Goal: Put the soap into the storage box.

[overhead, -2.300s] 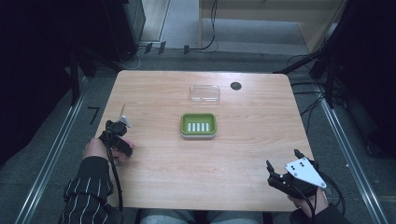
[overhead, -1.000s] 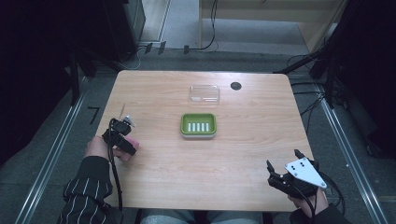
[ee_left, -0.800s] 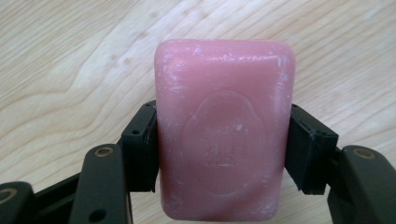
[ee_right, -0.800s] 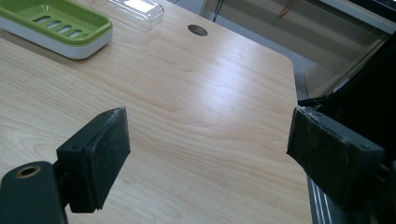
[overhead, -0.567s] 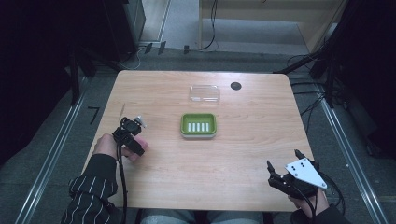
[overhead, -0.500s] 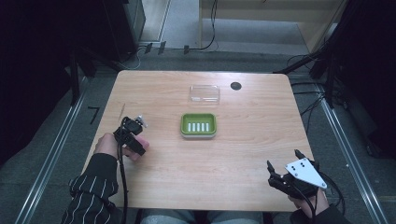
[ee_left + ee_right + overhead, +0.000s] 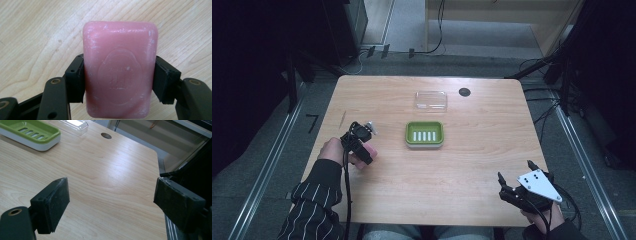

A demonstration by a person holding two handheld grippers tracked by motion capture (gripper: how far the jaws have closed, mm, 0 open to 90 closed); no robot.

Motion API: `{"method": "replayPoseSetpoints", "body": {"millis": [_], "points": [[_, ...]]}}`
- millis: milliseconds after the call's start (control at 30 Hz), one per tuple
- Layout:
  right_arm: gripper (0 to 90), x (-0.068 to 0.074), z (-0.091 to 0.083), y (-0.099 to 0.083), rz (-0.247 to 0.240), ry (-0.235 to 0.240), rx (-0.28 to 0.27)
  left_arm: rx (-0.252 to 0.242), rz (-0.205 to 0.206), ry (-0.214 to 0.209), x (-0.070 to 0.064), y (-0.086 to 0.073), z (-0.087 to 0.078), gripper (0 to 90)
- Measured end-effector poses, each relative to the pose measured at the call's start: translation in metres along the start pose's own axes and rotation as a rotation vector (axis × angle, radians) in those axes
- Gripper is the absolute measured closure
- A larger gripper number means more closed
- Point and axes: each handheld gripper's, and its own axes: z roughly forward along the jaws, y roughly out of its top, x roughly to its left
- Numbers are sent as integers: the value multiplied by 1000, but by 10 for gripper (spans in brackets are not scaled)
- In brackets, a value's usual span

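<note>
A pink bar of soap (image 7: 120, 70) with an embossed seal sits clamped between the two black jaws of my left gripper (image 7: 118, 80), above the bare wood. From above, that left gripper (image 7: 362, 150) hangs over the table's left side, with the pink soap (image 7: 368, 150) peeking out under it, left of the green soap dish (image 7: 424, 134). The green soap dish (image 7: 27, 133) has a slotted floor and holds nothing. My right gripper (image 7: 514, 186) rests at the table's front right corner, jaws wide open around nothing; the right gripper (image 7: 111, 202) points across the wood.
A clear plastic lid (image 7: 431, 100) lies behind the dish, and the clear lid (image 7: 71, 125) appears beyond it. A round cable hole (image 7: 464, 92) sits near the far edge. The wooden table (image 7: 462, 165) ends close to my right gripper.
My left gripper has moved right and a little toward the dish, carrying the soap. The right gripper has stayed put.
</note>
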Motion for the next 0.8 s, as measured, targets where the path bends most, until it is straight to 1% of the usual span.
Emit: {"method": "replayPoseSetpoints", "body": {"millis": [267, 300, 367, 433, 567, 600, 633, 667, 767, 800], "points": [[139, 0, 0, 0, -1, 1, 2, -10, 32, 13, -4, 10, -7, 383], [139, 0, 0, 0, -2, 1, 2, -10, 37, 6, -4, 10, -8, 383], [139, 0, 0, 0, -3, 0, 2, -18, 46, 11, -5, 13, -9, 383], [139, 0, 0, 0, -1, 0, 3, -17, 46, 12, -5, 14, -10, 383], [139, 0, -1, -1, 1, -2, 4, -8, 69, 6, -6, 19, -12, 383], [139, 0, -1, -1, 0, -2, 4, -13, 72, 4, -6, 20, -13, 383], [139, 0, -1, -1, 0, -2, 4, -18, 65, 3, -6, 20, -13, 383], [139, -1, -1, -1, -1, -2, 4, -13, 79, 5, -6, 22, -14, 383], [139, -1, -2, -1, 6, -6, 4, -20, 81, 1, -7, 25, -15, 383], [139, -1, -3, -2, 7, -8, 2, -14, 91, 2, -7, 26, -16, 383]]}}
